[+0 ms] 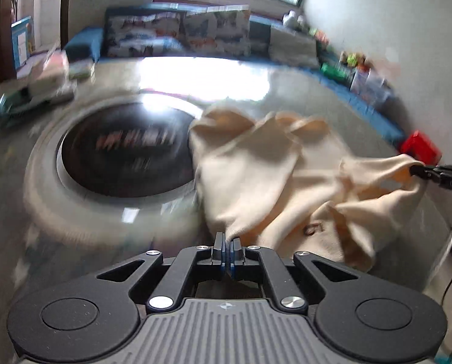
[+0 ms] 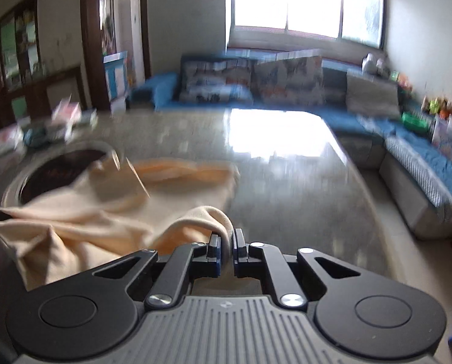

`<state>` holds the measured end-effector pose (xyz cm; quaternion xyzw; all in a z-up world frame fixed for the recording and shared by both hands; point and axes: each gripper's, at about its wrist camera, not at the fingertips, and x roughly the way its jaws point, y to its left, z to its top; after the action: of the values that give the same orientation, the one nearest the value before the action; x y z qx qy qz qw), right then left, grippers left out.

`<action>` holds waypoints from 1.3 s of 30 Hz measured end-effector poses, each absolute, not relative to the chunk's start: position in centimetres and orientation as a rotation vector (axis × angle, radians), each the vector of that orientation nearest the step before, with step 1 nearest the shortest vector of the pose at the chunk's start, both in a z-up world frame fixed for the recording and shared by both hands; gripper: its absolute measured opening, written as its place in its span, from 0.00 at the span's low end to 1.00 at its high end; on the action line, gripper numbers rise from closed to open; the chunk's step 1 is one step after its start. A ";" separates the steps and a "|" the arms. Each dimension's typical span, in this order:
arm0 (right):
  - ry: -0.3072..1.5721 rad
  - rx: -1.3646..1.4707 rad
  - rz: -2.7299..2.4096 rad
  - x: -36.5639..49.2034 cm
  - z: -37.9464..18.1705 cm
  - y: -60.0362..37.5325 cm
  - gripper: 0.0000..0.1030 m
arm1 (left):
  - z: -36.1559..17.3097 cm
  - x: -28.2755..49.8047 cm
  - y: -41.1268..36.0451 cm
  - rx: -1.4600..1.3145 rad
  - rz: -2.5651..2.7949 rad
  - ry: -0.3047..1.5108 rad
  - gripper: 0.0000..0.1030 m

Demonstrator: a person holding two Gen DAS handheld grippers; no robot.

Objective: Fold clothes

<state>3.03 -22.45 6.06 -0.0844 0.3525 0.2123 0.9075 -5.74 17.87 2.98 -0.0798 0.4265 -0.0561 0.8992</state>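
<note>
The left tongs (image 1: 227, 244) are clenched on a pinch of the cream garment (image 1: 274, 182), whose cloth rises straight out from between the pads. The right tongs (image 2: 226, 244) are likewise clamped on a thicker roll of the same garment (image 2: 83, 221); that fold loops up and over the pads. In the left wrist view the right tongs (image 1: 415, 170) show at the far right edge, gripping a corner of the cloth that is pulled out toward them.

The garment lies bunched on the glossy grey bench (image 2: 286, 188), part of it draped over the rim of a round dark inset (image 1: 125, 151) in the bench top. Both views are streaked with blur, so fine creases and what kind of garment it is cannot be told.

The relation that matters is the line between the two grips. The cloth runs crosswise between the hands, with the held edge nearest the person and the loose bulk trailing away toward the far side of the bench. Neither hand is plainly nearer the bulk; each holds one end of the edge. The likely step is spreading: drawing the two ends apart until the edge is taut, so the garment can be laid flat before folding. The fold itself looks not yet begun. The crumpled middle may stay tangled if the ends are not pulled evenly.
</note>
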 end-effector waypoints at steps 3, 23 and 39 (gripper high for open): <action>0.794 -0.226 0.448 1.1 4.8 -23.0 0.15 | 2.5 -7.5 18.5 -0.137 -0.116 0.913 0.10; 0.723 -0.550 0.638 -0.7 2.0 -15.5 0.41 | 2.9 -0.6 10.8 0.136 -0.293 0.763 0.43; 0.701 -0.490 0.389 3.6 2.2 -19.0 0.34 | -0.1 2.4 10.9 0.233 -0.256 0.728 0.04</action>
<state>3.62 -19.02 2.19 -0.2362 0.3378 0.1875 0.8916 2.38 10.88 -0.09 0.1135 0.3543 -0.1244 0.9198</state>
